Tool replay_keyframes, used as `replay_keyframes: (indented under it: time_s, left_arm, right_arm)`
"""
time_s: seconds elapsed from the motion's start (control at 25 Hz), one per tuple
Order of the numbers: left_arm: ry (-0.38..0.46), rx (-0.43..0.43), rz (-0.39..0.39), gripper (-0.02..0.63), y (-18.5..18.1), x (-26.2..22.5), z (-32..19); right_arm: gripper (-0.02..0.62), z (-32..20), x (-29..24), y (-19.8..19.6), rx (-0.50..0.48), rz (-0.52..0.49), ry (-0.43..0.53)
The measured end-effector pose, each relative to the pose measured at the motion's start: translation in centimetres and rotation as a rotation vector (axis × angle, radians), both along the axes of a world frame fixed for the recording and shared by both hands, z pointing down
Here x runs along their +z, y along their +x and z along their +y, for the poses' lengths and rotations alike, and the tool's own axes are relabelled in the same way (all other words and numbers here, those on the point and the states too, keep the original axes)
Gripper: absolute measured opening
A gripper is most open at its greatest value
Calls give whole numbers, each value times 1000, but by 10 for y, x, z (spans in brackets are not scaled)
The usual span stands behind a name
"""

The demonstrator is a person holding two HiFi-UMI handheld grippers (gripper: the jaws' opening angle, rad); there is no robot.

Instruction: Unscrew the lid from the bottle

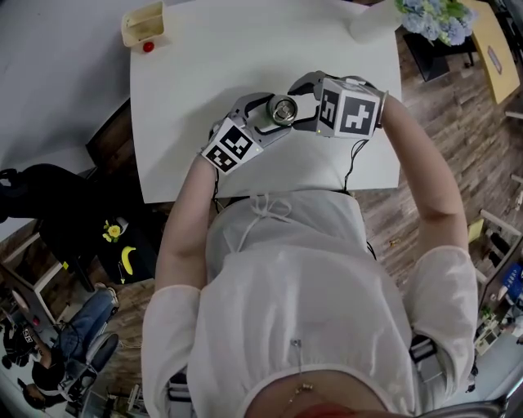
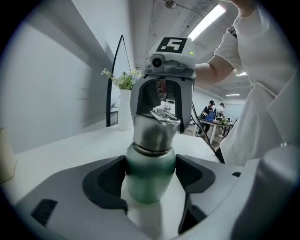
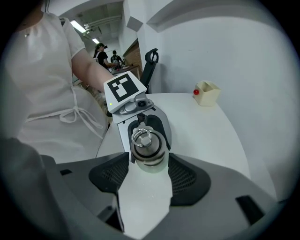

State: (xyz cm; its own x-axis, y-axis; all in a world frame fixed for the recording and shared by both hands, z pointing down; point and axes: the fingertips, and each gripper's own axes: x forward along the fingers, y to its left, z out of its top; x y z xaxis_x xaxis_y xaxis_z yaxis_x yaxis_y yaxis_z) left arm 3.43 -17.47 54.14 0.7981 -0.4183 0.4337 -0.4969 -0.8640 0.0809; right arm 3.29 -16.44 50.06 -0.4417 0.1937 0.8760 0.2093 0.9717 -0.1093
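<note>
Though lidded, bottle (image 2: pixel 150 174) between left fingers (image 2: pixel 105 182).

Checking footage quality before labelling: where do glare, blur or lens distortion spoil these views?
Head view: even light, sharp, lid glints. Left gripper view: ceiling light strip blown out, straight lines bent, corners dark. Right gripper view: round dark vignette, table edge curved, lid still readable.

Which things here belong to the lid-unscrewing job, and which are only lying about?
Job: green metal bottle; its silver ring-topped lid; left hand-held gripper; right hand-held gripper.
Lying about: cream box; small red ball; white vase of flowers.
</note>
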Motion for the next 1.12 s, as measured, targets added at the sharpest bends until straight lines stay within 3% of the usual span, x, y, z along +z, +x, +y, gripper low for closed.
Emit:
replay_keyframes:
  time_s: [0.12,0.48,0.6,0.88,1.12]
  left_arm:
    - [2,0,-4,352,-2,0,0]
    - [-5,5,-9,353,0,-1,0]
    - [-6,8,-12,353,-1,0,1]
    - [-2,17,-7,353,0,-1,1]
    - [-2,20,-5,352,0,0,1]
  right_arm:
    - [272,-3,-8,-3,78,-38,21]
    - [236,2,-5,-6,468,-39,19]
    - [238,2,-2,-9,552,-53,9]
    - [236,2,-2,-8,528,-81,-2]
    - [233,2,-2,-8,369,-76,34]
